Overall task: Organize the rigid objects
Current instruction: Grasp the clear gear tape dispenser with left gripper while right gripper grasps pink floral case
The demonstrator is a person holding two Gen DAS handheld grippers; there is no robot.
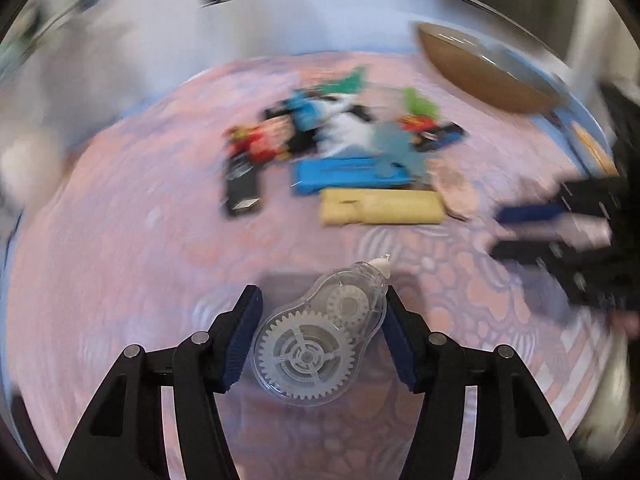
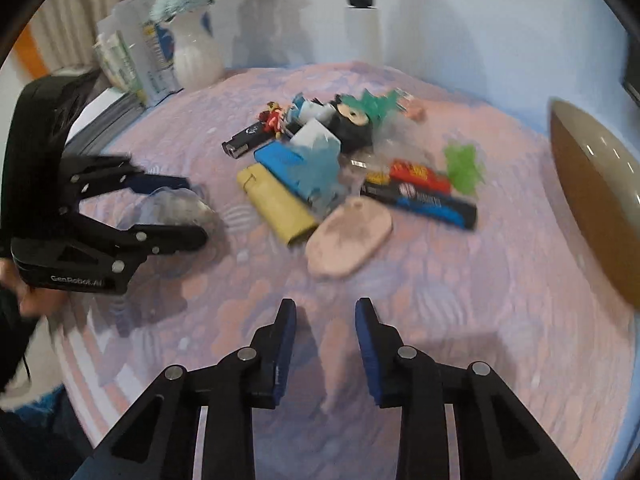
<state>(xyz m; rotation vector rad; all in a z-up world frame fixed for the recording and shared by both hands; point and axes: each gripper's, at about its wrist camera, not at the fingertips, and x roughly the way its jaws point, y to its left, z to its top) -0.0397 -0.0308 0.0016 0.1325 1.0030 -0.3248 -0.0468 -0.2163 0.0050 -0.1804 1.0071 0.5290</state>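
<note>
My left gripper (image 1: 320,300) is shut on a clear plastic correction-tape dispenser (image 1: 316,332) with white gears inside, held above the pink patterned tablecloth (image 1: 120,260). It also shows blurred in the right wrist view (image 2: 172,206), between the left gripper's fingers (image 2: 168,236). My right gripper (image 2: 326,312) is open and empty, low over the cloth, short of a pink oval case (image 2: 348,236). A pile of small objects lies mid-table: a yellow case (image 2: 276,204), a blue case (image 2: 288,168), a black stapler (image 2: 244,140), a black-and-blue box (image 2: 424,200).
A brown bowl (image 2: 592,200) stands at the right edge. A white vase with flowers (image 2: 196,48) and stacked papers (image 2: 132,64) stand at the back left. Small figures, a green toy (image 2: 464,168) and a red packet (image 2: 416,174) lie in the pile.
</note>
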